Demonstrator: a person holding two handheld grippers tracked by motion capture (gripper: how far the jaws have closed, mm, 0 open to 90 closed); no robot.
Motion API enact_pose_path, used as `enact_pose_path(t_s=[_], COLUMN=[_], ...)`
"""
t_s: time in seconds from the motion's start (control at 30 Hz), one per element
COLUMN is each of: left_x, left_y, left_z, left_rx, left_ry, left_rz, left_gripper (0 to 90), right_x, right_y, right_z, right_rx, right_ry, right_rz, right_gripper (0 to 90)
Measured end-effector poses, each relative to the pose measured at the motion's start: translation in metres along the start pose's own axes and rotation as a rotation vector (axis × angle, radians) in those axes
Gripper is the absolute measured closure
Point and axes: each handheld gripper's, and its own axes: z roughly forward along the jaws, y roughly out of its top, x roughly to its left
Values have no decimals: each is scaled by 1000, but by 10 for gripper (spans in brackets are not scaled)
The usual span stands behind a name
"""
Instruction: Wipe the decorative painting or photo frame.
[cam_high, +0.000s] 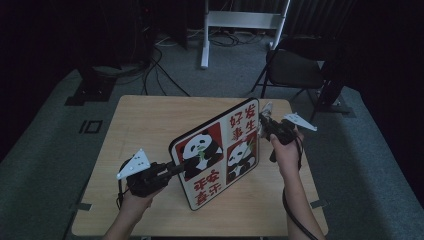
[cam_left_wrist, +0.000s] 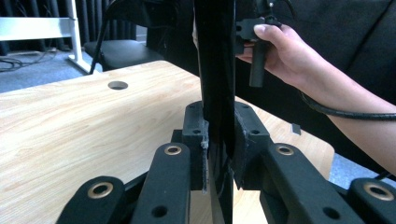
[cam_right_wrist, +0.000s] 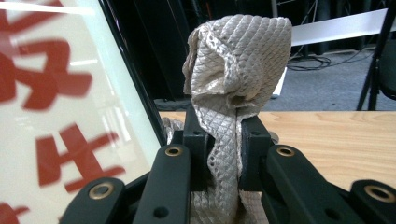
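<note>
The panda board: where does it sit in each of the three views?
High view: the panda board stands tilted on edge at table centre, between both grippers.
Left gripper view: its dark edge rises up the middle, clamped in the jaws.
Right gripper view: its white face with red characters fills the left side.
Shared landmark: the wooden table.

The light wooden surface (cam_high: 150, 120) stands on grey carpet (cam_high: 45, 150). A round hole (cam_left_wrist: 117, 85) pierces its top near one edge. Beyond it, a black folding chair (cam_high: 295, 70) sits at the far right, beside a white metal frame (cam_high: 242, 20) with upright legs. Dark cables (cam_high: 160, 75) trail across the carpet behind the surface. A flat dark shape (cam_high: 90, 92), perhaps a stand's base, lies at the far left.
</note>
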Motion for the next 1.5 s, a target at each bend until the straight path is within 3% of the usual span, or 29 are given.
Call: enact_pose_path(t_s=[1.23, 1.5], left_x=[2, 2], left_y=[1, 2], left_z=[0, 0], left_rx=[5, 8], left_ry=[15, 18], left_rz=[9, 7], left_gripper=[781, 781], right_x=[-25, -31], right_y=[-84, -105], right_z=[-5, -9], right_rx=[179, 224], right_ry=[-113, -147], right_rz=[18, -8], right_gripper=[771, 770])
